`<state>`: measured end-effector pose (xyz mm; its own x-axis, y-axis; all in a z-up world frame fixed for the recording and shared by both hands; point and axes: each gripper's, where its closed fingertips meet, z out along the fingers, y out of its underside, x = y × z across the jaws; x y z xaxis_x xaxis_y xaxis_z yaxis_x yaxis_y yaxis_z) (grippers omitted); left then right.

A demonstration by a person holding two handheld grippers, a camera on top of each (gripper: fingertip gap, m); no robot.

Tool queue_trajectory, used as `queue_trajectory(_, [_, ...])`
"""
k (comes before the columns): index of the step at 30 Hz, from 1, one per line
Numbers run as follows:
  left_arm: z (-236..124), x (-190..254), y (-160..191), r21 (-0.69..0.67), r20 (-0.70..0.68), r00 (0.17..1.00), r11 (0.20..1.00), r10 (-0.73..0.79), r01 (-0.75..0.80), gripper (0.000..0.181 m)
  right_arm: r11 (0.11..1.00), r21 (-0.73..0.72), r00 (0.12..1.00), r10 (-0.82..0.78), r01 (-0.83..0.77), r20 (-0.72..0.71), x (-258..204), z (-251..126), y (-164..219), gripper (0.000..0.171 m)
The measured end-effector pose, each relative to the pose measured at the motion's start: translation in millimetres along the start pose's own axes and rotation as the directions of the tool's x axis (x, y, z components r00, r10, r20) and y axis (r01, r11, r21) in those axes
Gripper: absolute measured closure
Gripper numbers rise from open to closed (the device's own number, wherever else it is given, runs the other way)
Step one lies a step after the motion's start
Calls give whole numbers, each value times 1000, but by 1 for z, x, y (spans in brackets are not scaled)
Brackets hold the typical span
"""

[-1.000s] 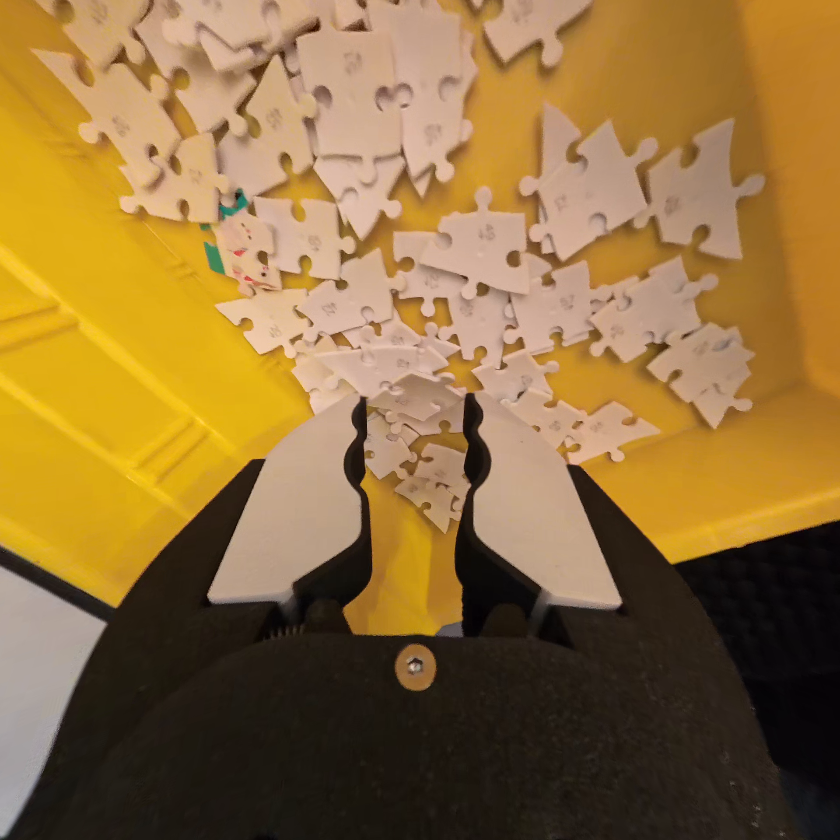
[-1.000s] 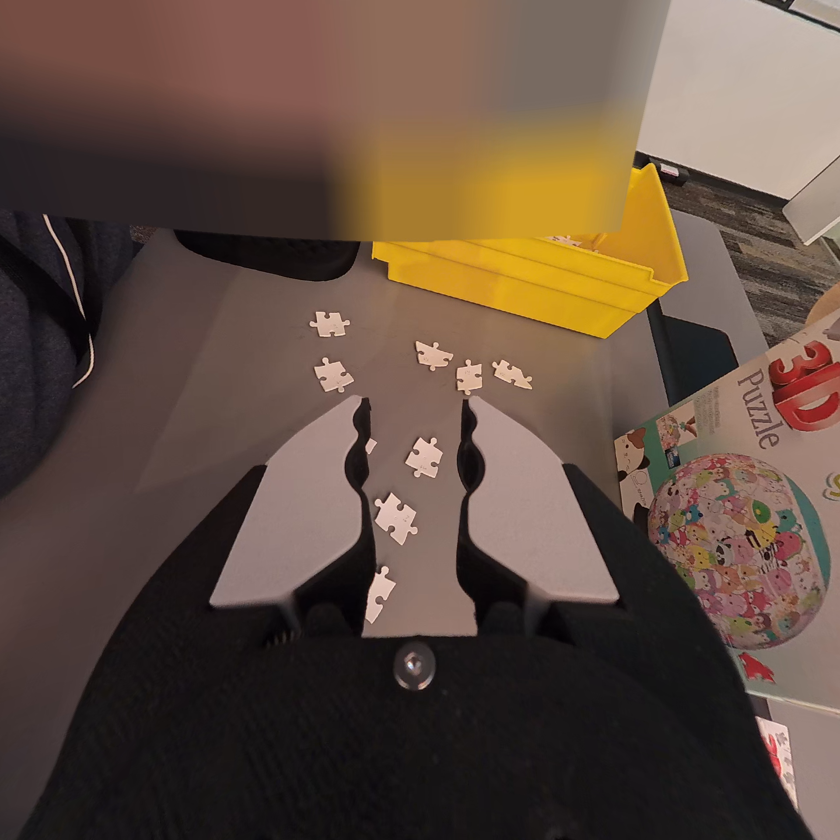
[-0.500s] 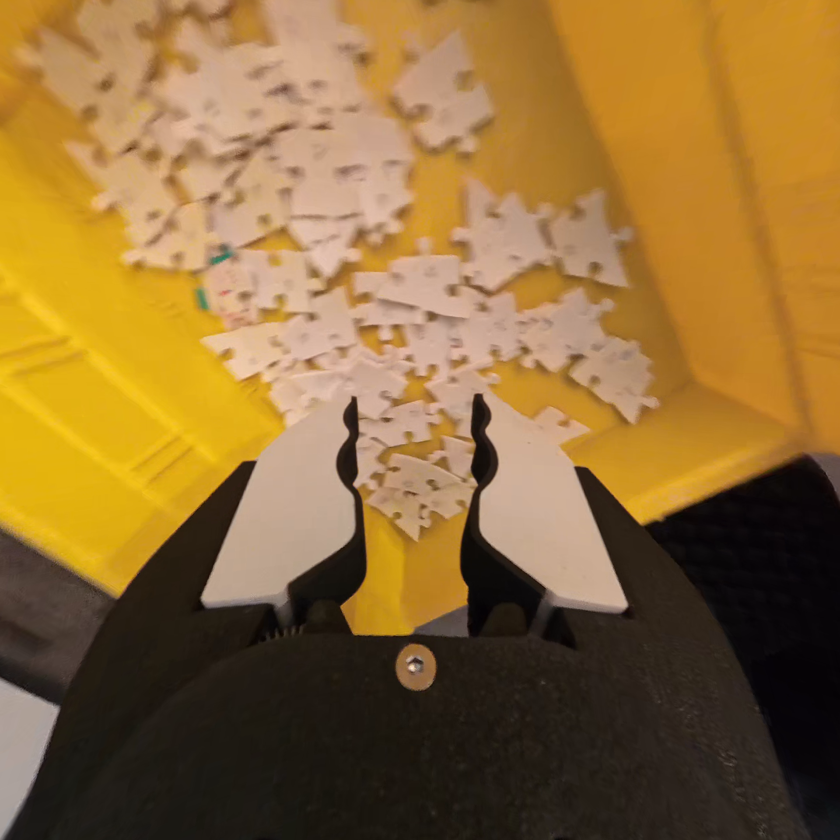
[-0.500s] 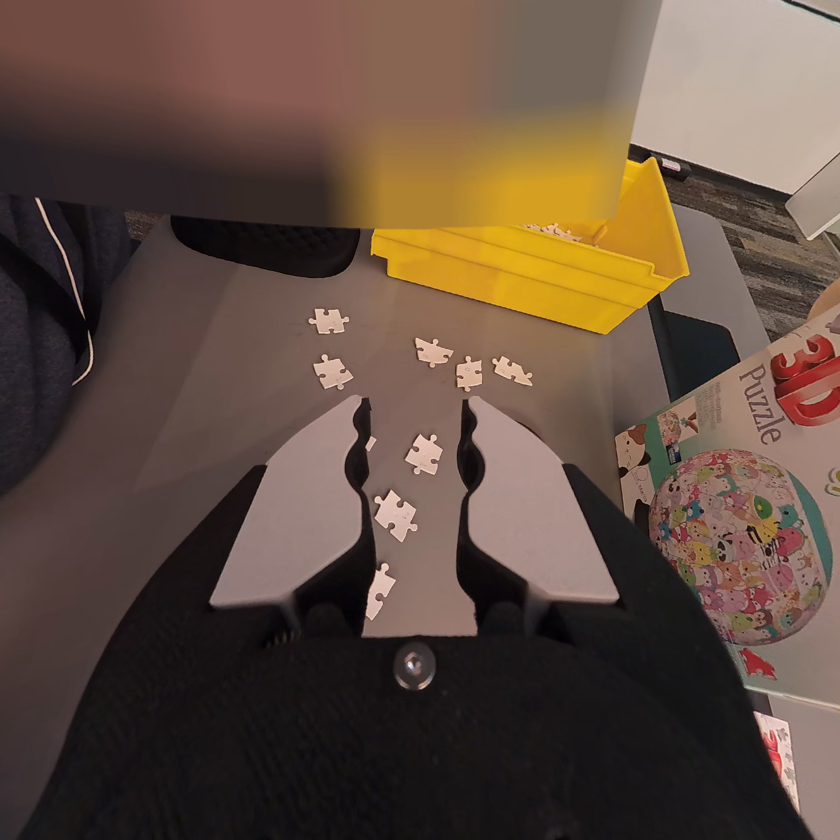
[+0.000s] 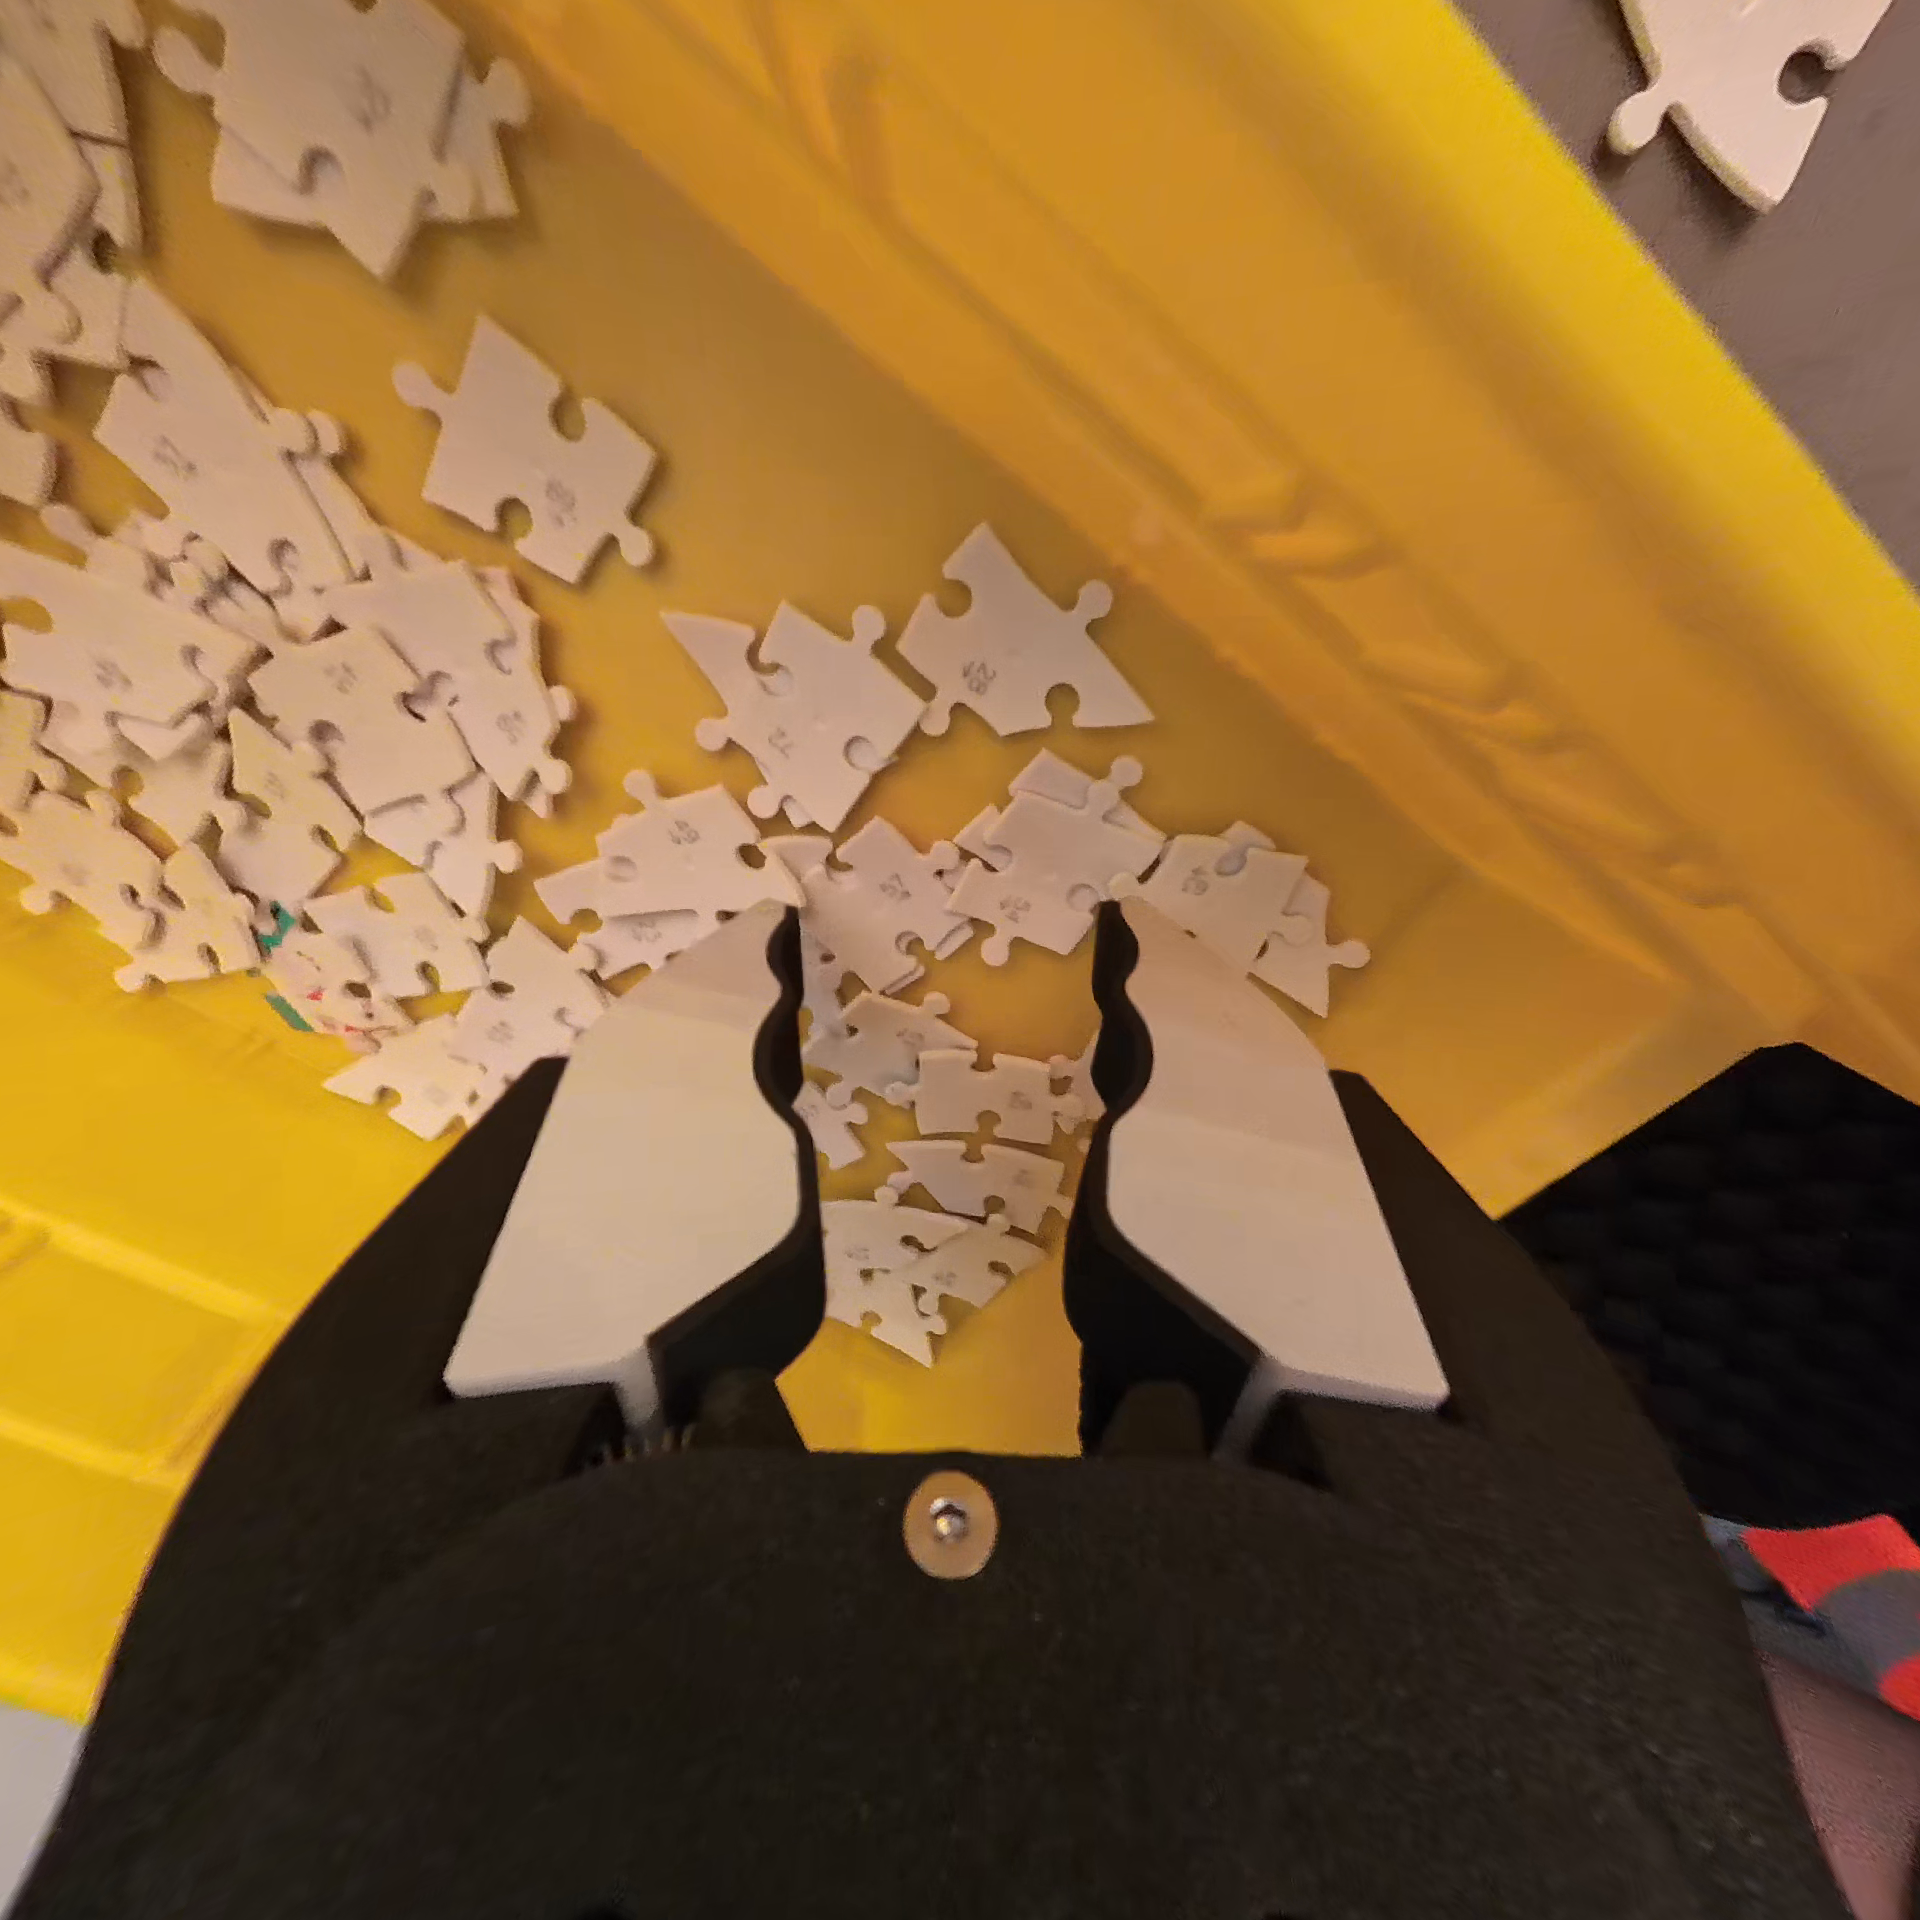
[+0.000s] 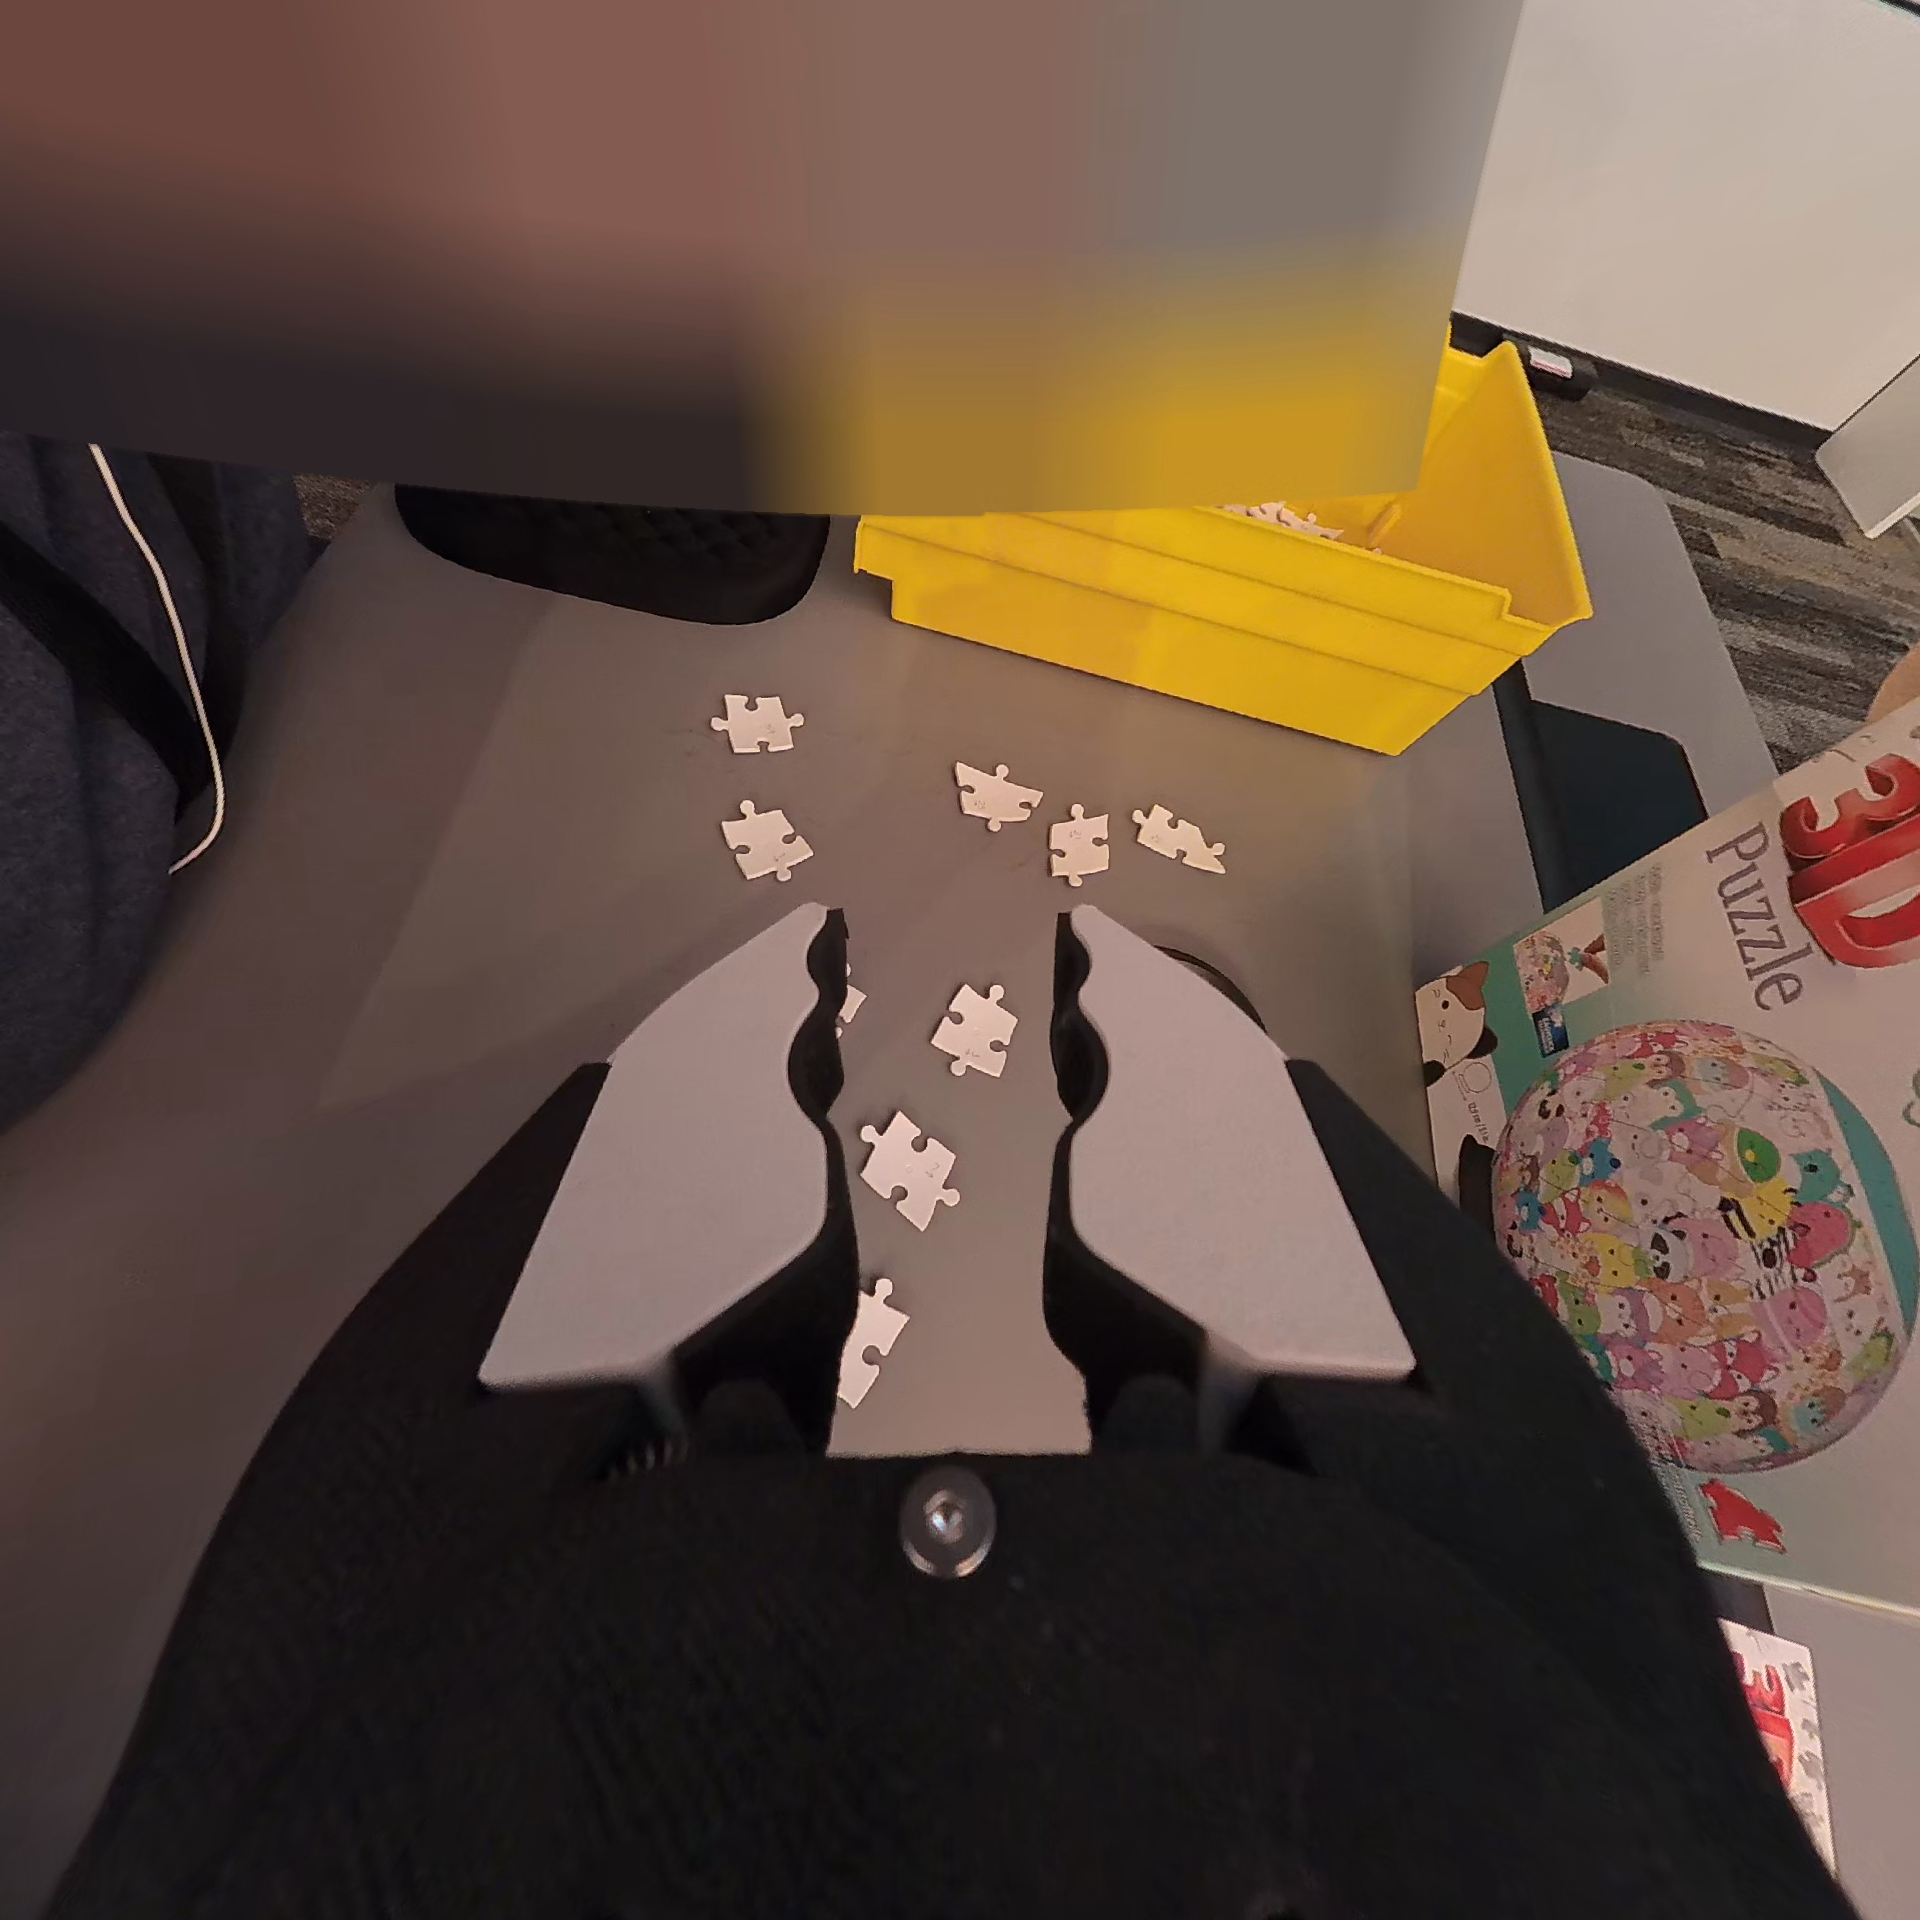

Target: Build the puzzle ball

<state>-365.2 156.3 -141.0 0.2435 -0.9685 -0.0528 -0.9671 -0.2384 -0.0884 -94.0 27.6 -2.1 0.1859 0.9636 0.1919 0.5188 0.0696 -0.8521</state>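
Note:
In the left wrist view, my left gripper (image 5: 945, 914) is open and empty, hanging over the yellow bin (image 5: 935, 343). The bin holds many white puzzle pieces face down, heaped at the left (image 5: 343, 686) and loose under the fingertips (image 5: 987, 1091). In the right wrist view, my right gripper (image 6: 951, 920) is open and empty above the grey table (image 6: 436, 935). Several white pieces lie on the table, one between the fingers (image 6: 975, 1029), another nearer (image 6: 909, 1169). The yellow bin (image 6: 1195, 623) stands behind them.
The puzzle box (image 6: 1683, 1195), with a picture of the coloured ball, lies at the right of the table. A black chair back (image 6: 613, 556) sits behind the table's far edge. A person's dark sleeve (image 6: 94, 727) is at the left. One piece (image 5: 1756, 83) lies outside the bin. One gripper's finger ends stand about 35 centimeters off the other's.
My left gripper has swung right and moved closer to the pieces in the bin, and its jaws have opened wider. My right gripper has barely moved.

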Motion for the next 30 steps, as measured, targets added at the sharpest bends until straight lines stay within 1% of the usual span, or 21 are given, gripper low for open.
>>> queue_trajectory(2, [3, -1, -1, 10, 4, 998, 998, 55, -55, 129, 1000, 1, 1000, -2, 2, 2, -1, 0, -1, 132])
queue_trajectory(4, [5, -2, 0, 9, 0, 997, 997, 82, -82, 134, 1000, 2, 1000, -4, 4, 3, -1, 0, -1, 132])
queue_trajectory(5, [5, -2, 0, 14, -4, 996, 996, 90, -90, 140, 1000, 2, 1000, -5, 5, 4, -2, -1, -2, 132])
queue_trajectory(6, [4, -3, 2, 13, -5, 996, 996, 92, -92, 144, 1000, 2, 1000, -6, 6, 4, -2, -1, -2, 132])
queue_trajectory(7, [4, -4, 4, 2, 0, 996, 996, 87, -87, 154, 1000, 2, 1000, -6, 6, 4, -2, -1, -2, 132])
queue_trajectory(8, [5, -7, 7, -7, 11, 997, 997, 78, -78, 158, 1000, 2, 1000, -6, 6, 5, -2, 0, -2, 132])
queue_trajectory(11, [5, -13, 9, -16, 21, 999, 999, 45, -44, 158, 1000, 0, 1000, -6, 6, 7, -3, 0, -2, 132])
queue_trajectory(14, [0, -17, 12, -13, 35, 999, 999, 33, -32, 166, 1000, -1, 1000, -8, 8, 9, -3, 0, -2, 132])
queue_trajectory(17, [-7, -23, 12, 15, 52, 999, 1000, 1, -2, 166, 1000, 1, 1000, -6, 6, 12, -3, 0, -2, 132])
queue_trajectory(19, [-9, -14, 7, 39, 8, 1000, 999, -9, 9, 160, 1000, 0, 1000, -5, 5, 14, -3, 1, -2, 132])
queue_trajectory(21, [-5, -3, 1, 42, -29, 999, 999, 26, -25, 155, 1000, -3, 1000, -7, 7, 15, -4, 1, -2, 132])
queue_trajectory(25, [6, -2, 7, -37, 2, 998, 997, 67, -67, 153, 1000, -2, 1000, -10, 10, 13, -4, 0, -2, 132])
queue_trajectory(30, [7, -5, 18, -84, 14, 997, 993, 82, -81, 159, 1000, -3, 1000, -8, 8, 12, -3, -1, -2, 132])
